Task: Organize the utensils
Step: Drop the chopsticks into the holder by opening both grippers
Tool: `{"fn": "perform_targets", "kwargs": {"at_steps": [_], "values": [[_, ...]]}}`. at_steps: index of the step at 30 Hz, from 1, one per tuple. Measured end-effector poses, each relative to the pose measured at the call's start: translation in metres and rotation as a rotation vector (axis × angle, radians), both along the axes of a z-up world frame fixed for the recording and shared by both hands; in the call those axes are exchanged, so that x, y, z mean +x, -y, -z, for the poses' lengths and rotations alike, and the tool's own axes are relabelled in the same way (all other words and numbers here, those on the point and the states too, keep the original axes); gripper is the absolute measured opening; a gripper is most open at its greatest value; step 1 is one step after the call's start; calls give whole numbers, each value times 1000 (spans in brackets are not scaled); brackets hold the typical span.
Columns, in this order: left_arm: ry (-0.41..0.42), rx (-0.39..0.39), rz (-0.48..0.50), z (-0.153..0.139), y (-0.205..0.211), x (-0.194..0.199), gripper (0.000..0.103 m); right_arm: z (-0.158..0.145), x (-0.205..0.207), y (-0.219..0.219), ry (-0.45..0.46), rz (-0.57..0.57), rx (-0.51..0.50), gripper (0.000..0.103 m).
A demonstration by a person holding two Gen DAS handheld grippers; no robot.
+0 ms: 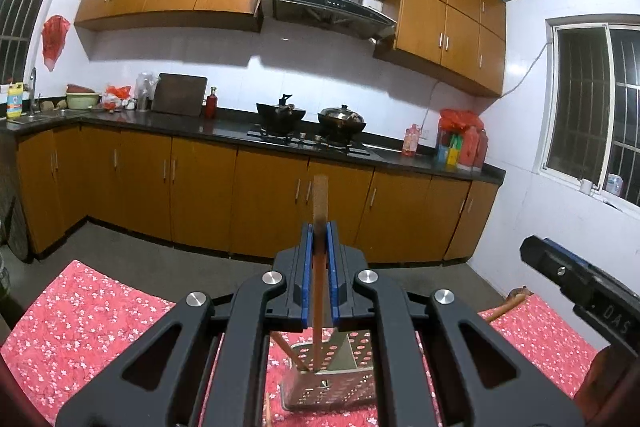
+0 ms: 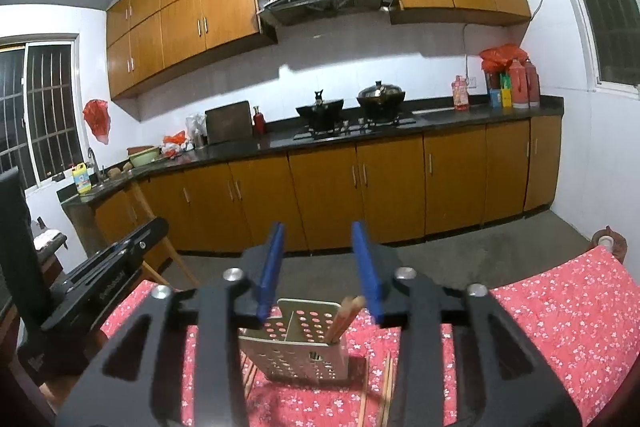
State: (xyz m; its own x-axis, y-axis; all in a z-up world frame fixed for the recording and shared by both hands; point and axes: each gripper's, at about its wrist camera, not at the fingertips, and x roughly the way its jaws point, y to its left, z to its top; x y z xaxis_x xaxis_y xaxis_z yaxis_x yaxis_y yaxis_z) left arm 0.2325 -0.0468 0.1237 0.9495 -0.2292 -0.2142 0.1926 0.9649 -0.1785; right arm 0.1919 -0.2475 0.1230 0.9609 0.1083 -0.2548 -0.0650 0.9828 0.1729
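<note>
My left gripper (image 1: 319,237) is shut on a wooden chopstick (image 1: 320,203) that stands upright, its lower end inside the perforated metal utensil holder (image 1: 356,383) on the red floral tablecloth (image 1: 80,323). Another chopstick (image 1: 286,349) leans in the holder. My right gripper (image 2: 320,239) is open and empty, above the same holder (image 2: 304,343), which holds chopsticks (image 2: 346,319) in its right compartment. Loose chopsticks (image 2: 386,387) lie on the cloth beside the holder. The right gripper also shows at the right edge of the left wrist view (image 1: 576,279).
The table's far edge faces a grey floor and a kitchen counter (image 1: 224,131) with woks, bottles and a sink. A wooden handle (image 1: 508,307) lies at the table's right edge. The left gripper's body (image 2: 100,279) is at the left of the right wrist view.
</note>
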Motion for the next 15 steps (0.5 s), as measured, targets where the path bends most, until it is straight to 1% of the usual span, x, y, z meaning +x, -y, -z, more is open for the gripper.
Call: {"fn": "perform_targets", "kwargs": {"at_steps": [4, 5, 6, 7, 8, 11, 13, 15], "values": [[9, -17, -3, -6, -8, -8, 8, -7, -15, 5, 24, 13, 7, 38], [13, -24, -5, -7, -11, -12, 10, -9, -19, 8, 31, 17, 11, 39], [17, -30, -8, -9, -14, -15, 17, -10, -24, 10, 39, 22, 15, 41], [23, -38, -15, -12, -17, -20, 29, -11, -32, 13, 48, 32, 20, 44], [28, -42, -19, -13, -21, -23, 34, -12, -37, 17, 52, 40, 23, 46], [41, -54, -32, -16, -35, -43, 35, -6, -55, 29, 49, 69, 32, 50], [29, -52, -44, -12, -45, -55, 35, 7, -64, 39, 22, 100, 34, 53], [9, -45, -51, -4, -53, -63, 35, 28, -67, 51, -34, 126, 35, 54]]}}
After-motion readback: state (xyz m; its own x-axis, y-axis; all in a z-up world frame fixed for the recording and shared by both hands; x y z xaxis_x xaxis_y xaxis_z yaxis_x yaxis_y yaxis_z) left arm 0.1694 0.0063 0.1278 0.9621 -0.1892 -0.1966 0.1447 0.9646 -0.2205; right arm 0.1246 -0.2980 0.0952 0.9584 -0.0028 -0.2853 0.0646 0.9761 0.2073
